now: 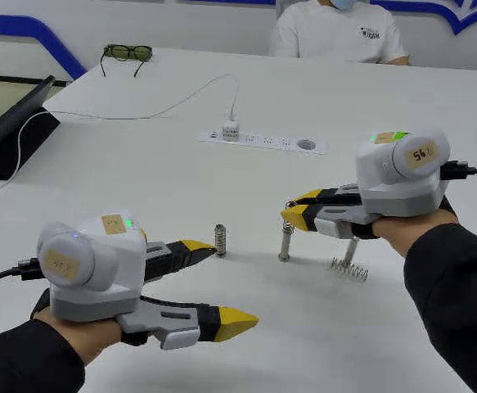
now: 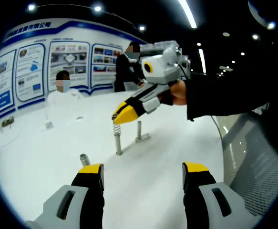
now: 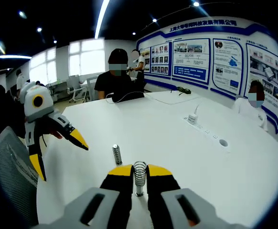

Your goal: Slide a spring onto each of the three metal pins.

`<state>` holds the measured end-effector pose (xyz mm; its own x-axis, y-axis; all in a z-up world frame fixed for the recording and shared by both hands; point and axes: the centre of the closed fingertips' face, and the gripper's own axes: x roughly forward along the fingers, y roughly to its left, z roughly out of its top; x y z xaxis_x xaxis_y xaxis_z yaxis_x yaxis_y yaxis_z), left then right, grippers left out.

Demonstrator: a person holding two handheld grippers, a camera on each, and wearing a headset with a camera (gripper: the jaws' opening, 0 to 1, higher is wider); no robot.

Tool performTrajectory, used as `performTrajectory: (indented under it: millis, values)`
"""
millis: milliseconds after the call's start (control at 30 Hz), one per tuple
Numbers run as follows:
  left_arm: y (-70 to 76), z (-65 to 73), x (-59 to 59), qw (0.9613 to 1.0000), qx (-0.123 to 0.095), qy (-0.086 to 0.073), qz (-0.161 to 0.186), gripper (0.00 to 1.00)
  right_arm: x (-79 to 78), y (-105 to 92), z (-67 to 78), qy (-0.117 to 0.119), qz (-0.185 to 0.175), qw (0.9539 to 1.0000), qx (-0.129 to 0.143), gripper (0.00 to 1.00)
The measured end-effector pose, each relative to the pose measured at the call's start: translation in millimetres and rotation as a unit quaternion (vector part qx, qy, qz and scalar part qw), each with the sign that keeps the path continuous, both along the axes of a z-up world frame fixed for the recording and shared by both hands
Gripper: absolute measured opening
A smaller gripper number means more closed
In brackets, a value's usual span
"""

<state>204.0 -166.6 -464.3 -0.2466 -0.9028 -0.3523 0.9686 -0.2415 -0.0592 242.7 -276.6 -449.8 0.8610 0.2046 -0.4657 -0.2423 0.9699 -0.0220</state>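
Yellow-tipped right fingers (image 3: 122, 171) clamping spring (image 3: 139, 172), pin (image 1: 285, 244) top hidden beneath, left fingers (image 2: 92, 170) spread

Handwritten 56 on tan sticker (image 1: 422, 154), right hand-held gripper (image 1: 294, 209), wall lettering (image 3: 200, 26) illegible

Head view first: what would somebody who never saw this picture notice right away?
The yellow-tipped grippers jump out first: the right gripper pinches a spring in its fingers atop the middle pin, while the left gripper sits open near the front of the white table. Next you'd spot a loose spring lying beside the right-hand pin.
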Motion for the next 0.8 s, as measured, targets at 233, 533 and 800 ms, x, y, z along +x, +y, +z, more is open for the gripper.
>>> performTrajectory:
  millis: [233,533,800]
  values:
    - [0.5,-0.8,0.4,1.0,0.002,-0.001,0.001,0.67,1.6,-2.2,-10.3,0.003,-0.008,0.9999,0.008,0.12]
    - [1.5,-2.7,0.3,1.0,0.006,-0.001,0.001,0.67,1.8,-1.3,-27.1,0.014,-0.015,0.9998,0.008,0.12]
    - [1.6,-3.4,0.0,1.0,0.007,-0.001,0.001,0.66,1.1,1.6,-40.0,0.028,-0.017,0.9994,0.006,0.12]
